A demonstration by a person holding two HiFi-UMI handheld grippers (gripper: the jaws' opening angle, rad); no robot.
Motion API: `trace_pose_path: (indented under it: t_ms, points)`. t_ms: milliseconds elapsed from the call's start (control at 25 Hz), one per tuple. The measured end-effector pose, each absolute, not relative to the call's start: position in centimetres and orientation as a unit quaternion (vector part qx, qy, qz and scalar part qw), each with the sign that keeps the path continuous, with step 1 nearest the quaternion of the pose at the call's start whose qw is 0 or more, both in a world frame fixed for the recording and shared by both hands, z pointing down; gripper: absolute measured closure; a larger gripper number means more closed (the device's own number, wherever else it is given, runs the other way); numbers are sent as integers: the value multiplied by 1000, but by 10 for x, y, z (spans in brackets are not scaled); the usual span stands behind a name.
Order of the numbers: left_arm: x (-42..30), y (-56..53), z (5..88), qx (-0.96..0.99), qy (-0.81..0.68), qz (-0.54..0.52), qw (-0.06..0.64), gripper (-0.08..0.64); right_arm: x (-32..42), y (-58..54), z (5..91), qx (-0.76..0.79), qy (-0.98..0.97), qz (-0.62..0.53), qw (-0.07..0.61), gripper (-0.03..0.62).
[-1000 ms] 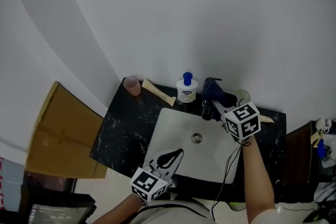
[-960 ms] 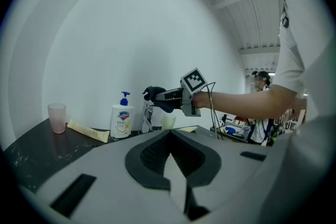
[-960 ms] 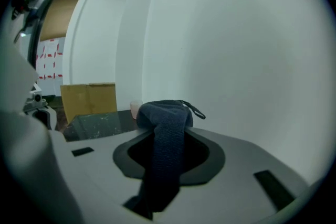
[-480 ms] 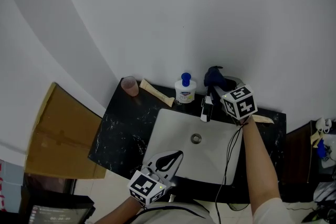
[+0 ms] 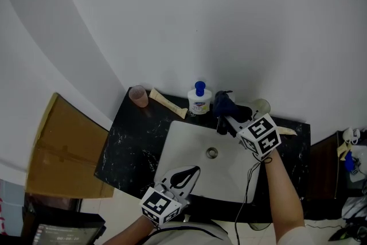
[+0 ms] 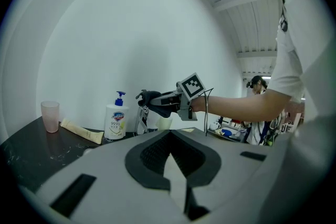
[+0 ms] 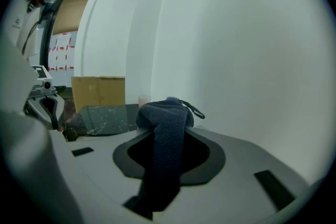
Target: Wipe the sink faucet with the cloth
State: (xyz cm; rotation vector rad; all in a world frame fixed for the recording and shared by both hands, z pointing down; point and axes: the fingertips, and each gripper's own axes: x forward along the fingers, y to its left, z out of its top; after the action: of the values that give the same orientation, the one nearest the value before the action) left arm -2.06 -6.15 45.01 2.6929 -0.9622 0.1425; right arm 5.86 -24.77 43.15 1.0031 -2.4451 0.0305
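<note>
Over the back rim of the sink, a dark blue terry cloth (image 5: 222,102) bunches at the top of the slim upright metal faucet (image 5: 220,124). It is clenched in the right gripper (image 5: 231,116), with a strip trailing back between the jaws. The cloth looks soft, light and limp, so it should mould round the rigid, fixed spout. It seems best held as it is, by a gathered fold with a wad proud of the tips, so that fabric rather than jaw meets the slick metal. The left gripper (image 5: 195,168) hangs closed and empty over the near edge of the white basin (image 5: 183,143). A white pump bottle of soap (image 5: 199,100), a cream tube (image 5: 169,104) and a pink cup (image 5: 138,95) line the black marble tabletop (image 5: 129,137).
</note>
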Motion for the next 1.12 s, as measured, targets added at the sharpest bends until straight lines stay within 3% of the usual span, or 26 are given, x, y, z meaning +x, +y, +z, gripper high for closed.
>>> trace_pose_path:
  t_ms: [400,880,1120]
  points:
    - [-24,-63,451,930,-337,51,138,563,100,-316,435,434,-873,62,213,486]
    - [-23,-59,450,935,-324,51,136,563,62,-242,436,382,-893,7,238,486]
    - [-25,-59,449,933,-330,50,136,563,83,-286,438,413,-887,66,194,486]
